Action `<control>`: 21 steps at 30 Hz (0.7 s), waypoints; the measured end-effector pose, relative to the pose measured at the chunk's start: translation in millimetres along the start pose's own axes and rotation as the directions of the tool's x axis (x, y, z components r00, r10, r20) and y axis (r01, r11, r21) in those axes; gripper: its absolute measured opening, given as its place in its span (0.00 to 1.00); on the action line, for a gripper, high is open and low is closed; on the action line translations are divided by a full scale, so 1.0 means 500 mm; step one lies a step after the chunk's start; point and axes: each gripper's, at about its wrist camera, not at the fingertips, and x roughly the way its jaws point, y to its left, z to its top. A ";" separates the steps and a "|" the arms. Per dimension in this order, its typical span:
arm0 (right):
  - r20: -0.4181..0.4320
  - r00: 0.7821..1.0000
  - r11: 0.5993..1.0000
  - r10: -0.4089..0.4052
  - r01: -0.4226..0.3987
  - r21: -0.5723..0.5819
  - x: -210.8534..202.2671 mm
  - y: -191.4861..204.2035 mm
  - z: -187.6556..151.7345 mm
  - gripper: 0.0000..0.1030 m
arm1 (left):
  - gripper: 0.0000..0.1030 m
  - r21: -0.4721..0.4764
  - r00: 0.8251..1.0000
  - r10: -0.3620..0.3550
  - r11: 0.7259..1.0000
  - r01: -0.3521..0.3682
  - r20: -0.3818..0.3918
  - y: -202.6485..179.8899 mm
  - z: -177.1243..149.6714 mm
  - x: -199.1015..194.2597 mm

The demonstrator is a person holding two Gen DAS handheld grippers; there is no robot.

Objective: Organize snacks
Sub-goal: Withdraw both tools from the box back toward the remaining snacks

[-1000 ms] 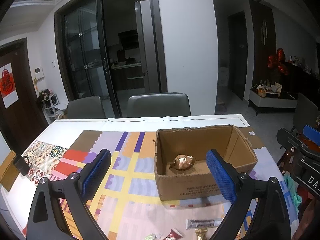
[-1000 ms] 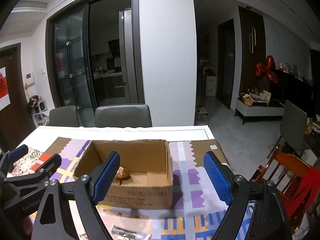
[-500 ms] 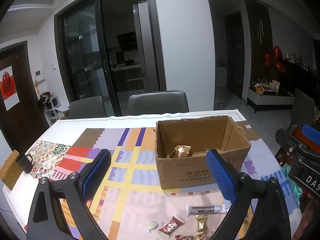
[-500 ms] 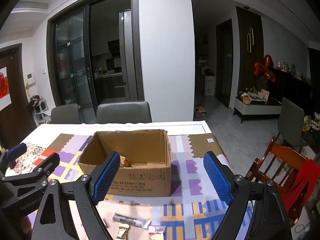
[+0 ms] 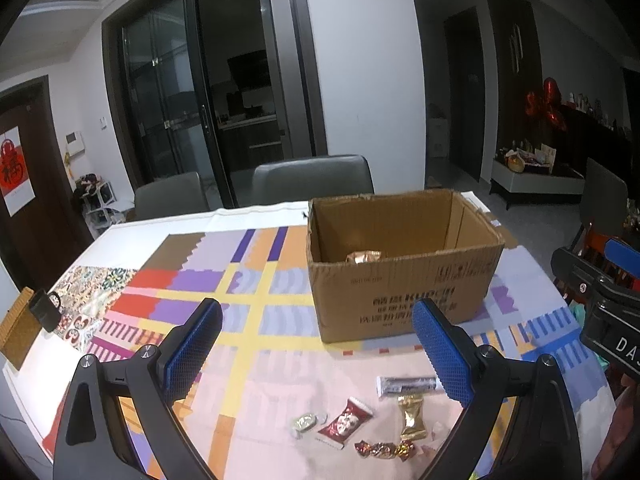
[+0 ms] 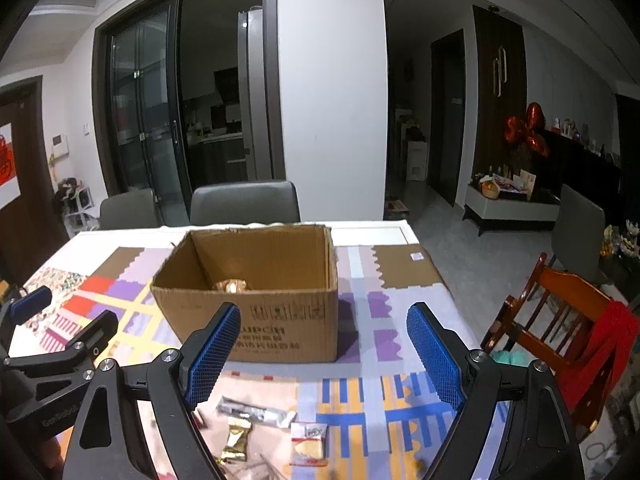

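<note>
Only a bit of gold wrapper (image 5: 363, 256) is seen over the box (image 5: 404, 276) wall. Both grippers, left (image 5: 318, 350) and right (image 6: 322, 354), are held wide open, empty, angled down.

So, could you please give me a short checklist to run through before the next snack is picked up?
1. Left hand-held gripper open, nothing between its pads: ok.
2. Right hand-held gripper open, nothing between its pads: ok.
3. Cardboard box upright with its top open: ok.
4. Room left in the box: ok; only a gold-wrapped snack shows inside.
5. Loose snacks within view on the tablecloth: ok; silver stick pack, red packet and gold candy lie apart from each other.
6. Which snack goes next: cannot tell.
</note>
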 end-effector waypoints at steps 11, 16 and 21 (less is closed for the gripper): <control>-0.064 0.998 1.000 -0.004 0.003 -0.013 0.021 0.007 -0.058 0.84 | 0.94 0.008 0.999 -0.017 1.000 0.018 -0.045 -0.002 -0.068 0.017; -0.092 0.996 1.000 -0.006 0.005 -0.011 0.031 0.006 -0.079 0.84 | 0.94 0.010 0.998 -0.033 0.999 0.034 -0.057 -0.001 -0.091 0.024; -0.107 0.994 1.000 -0.002 0.001 -0.011 0.026 0.012 -0.100 0.84 | 0.94 0.026 0.997 -0.033 0.999 0.035 -0.068 -0.002 -0.110 0.022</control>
